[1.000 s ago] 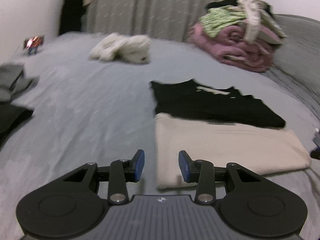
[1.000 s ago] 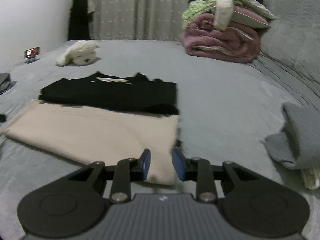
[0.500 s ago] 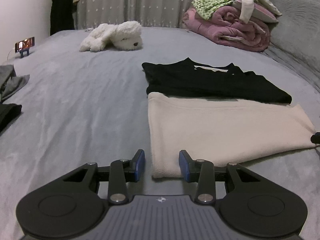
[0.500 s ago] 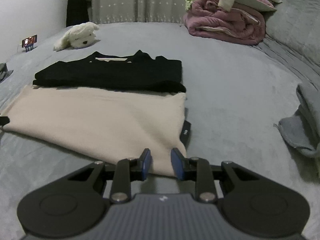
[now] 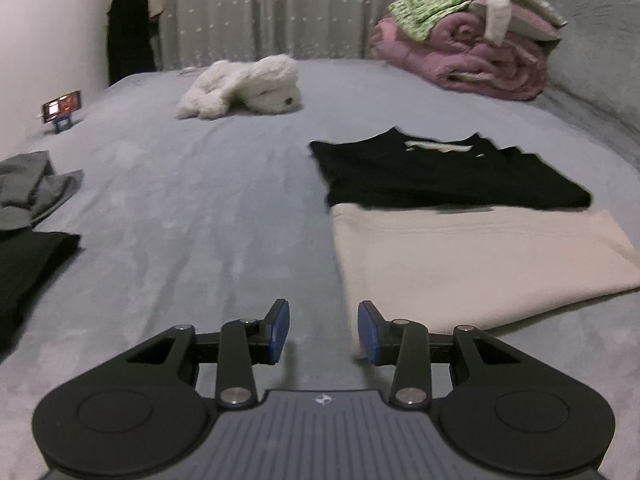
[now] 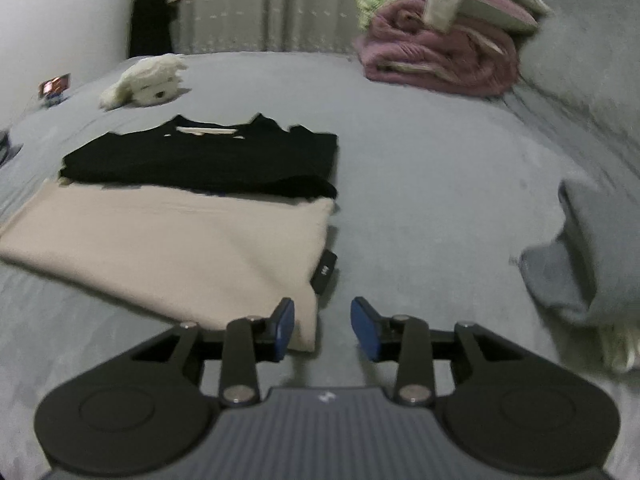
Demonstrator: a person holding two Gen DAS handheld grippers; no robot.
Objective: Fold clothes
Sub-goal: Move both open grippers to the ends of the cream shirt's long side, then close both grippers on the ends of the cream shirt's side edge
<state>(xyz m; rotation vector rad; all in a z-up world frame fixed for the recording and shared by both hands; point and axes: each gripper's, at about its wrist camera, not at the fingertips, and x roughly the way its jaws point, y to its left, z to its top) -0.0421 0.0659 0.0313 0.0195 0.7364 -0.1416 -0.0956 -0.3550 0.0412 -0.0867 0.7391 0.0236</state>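
A folded beige garment (image 5: 460,264) lies flat on the grey bed (image 5: 200,220), with a folded black garment (image 5: 440,176) just behind it. My left gripper (image 5: 323,332) is open over bare bedding, and its right finger stands beside the beige garment's near left corner. In the right wrist view the beige garment (image 6: 172,248) and the black garment (image 6: 208,160) lie to the left. My right gripper (image 6: 324,328) is opening. The beige garment's near right corner lies just inside its left pad, and the pads do not press on it.
A white plush toy (image 5: 244,88) and a pile of pink blanket and clothes (image 5: 472,40) sit at the back. Grey and black clothes (image 5: 28,200) lie at the left edge. A grey garment (image 6: 592,248) lies right. A phone stand (image 5: 62,106) is far left.
The right jaws have widened off the beige corner, which now lies loose on the bed. The left gripper has shifted left, so the beige corner went from between its jaws to beside its right finger.
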